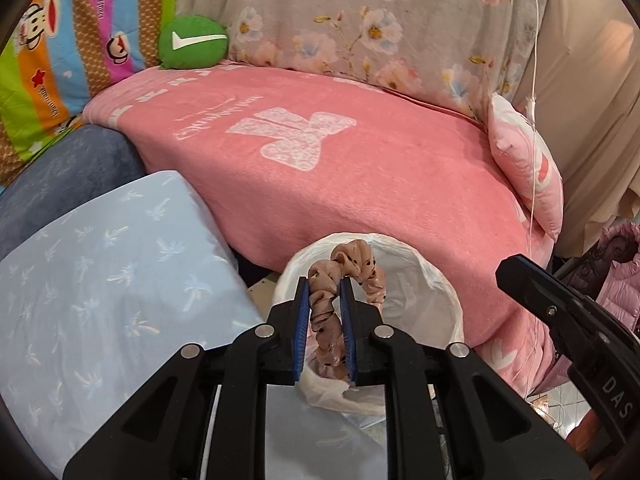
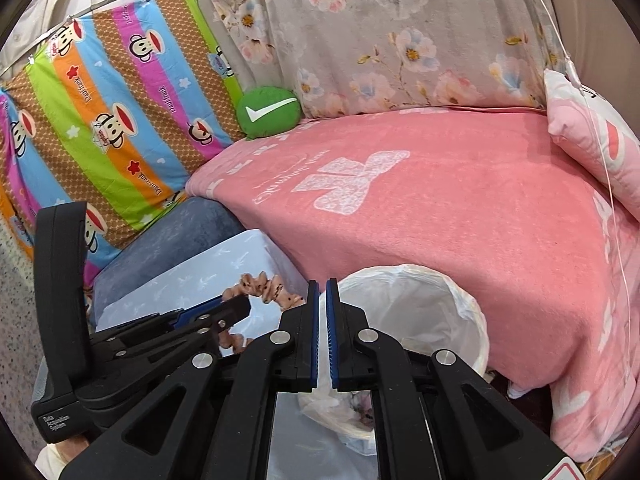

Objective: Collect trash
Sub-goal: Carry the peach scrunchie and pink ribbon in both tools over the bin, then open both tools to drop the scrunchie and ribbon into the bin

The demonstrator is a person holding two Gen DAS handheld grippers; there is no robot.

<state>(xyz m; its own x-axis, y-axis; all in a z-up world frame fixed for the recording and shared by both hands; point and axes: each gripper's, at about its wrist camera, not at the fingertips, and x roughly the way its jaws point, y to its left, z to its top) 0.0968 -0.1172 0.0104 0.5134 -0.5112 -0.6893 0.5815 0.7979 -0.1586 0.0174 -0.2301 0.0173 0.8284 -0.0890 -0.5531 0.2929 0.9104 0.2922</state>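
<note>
Above the white-lined bin [image 1: 436, 276] beside the pink bed [image 1: 360, 168], the left claw [image 1: 325, 282] is clamping a ruffled headband [image 1: 352, 264]; the right claw [image 2: 322, 284] is hovering closed, empty.

Left tool [image 1: 325, 286]: black linkage arms, blue ribbed pads (silver rivets).

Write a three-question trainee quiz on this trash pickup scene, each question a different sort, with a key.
1. True or false: the left gripper holds the ruffled headband.
2. The right gripper has its jaws: A) wide open B) shut and empty C) shut on a bottle.
3. Fill in: the headband hangs over the white-lined ____.

Key: 1 true. 2 B. 3 bin.
</note>
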